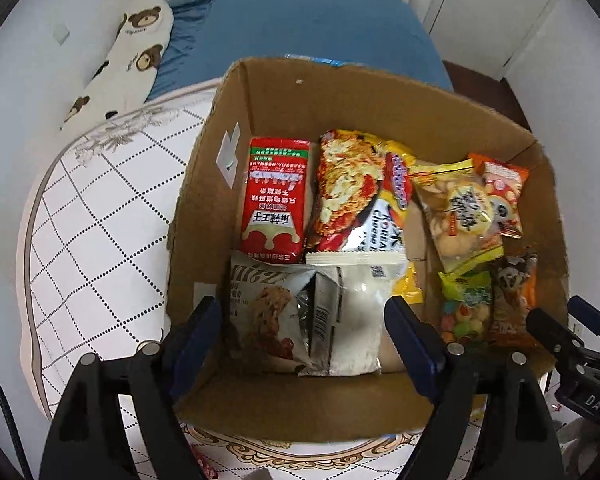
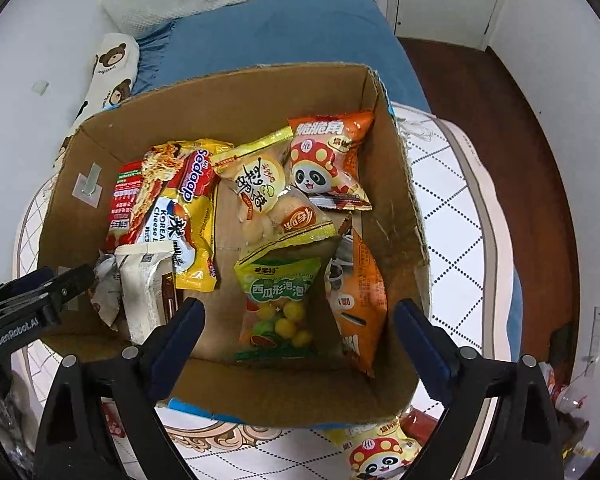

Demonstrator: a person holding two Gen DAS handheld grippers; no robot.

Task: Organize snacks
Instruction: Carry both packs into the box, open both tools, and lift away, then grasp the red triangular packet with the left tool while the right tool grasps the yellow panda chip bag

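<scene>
Cardboard box (image 1: 340, 104), open-topped, sits on a white quilted mattress (image 1: 100, 208) with eight snack packs lying inside it, counted across my two views. Along its left side: one red pack (image 1: 274, 200), one noodle pack (image 1: 352, 192) marked "Korean Cheese", one grey cookie bag (image 1: 268, 312) and one white pack (image 1: 356, 312). Along its right side: one yellow-edged clear bag of biscuits (image 2: 276, 200), one orange panda pack (image 2: 332, 160), one green bag of round candies (image 2: 278, 304) and one orange pack (image 2: 360, 292) standing on edge against the wall. My left gripper (image 1: 304, 336) hangs over the grey and white packs, jaws spread wide, nothing between the pads pressed. My right gripper (image 2: 300, 336) hangs over the green bag, jaws likewise wide and gripping nothing. One more panda pack (image 2: 376, 456) lies on the mattress just outside the box's near wall. Beyond the box: one blue sheet (image 1: 300, 28) and one bear-print pillow (image 1: 132, 52).
</scene>
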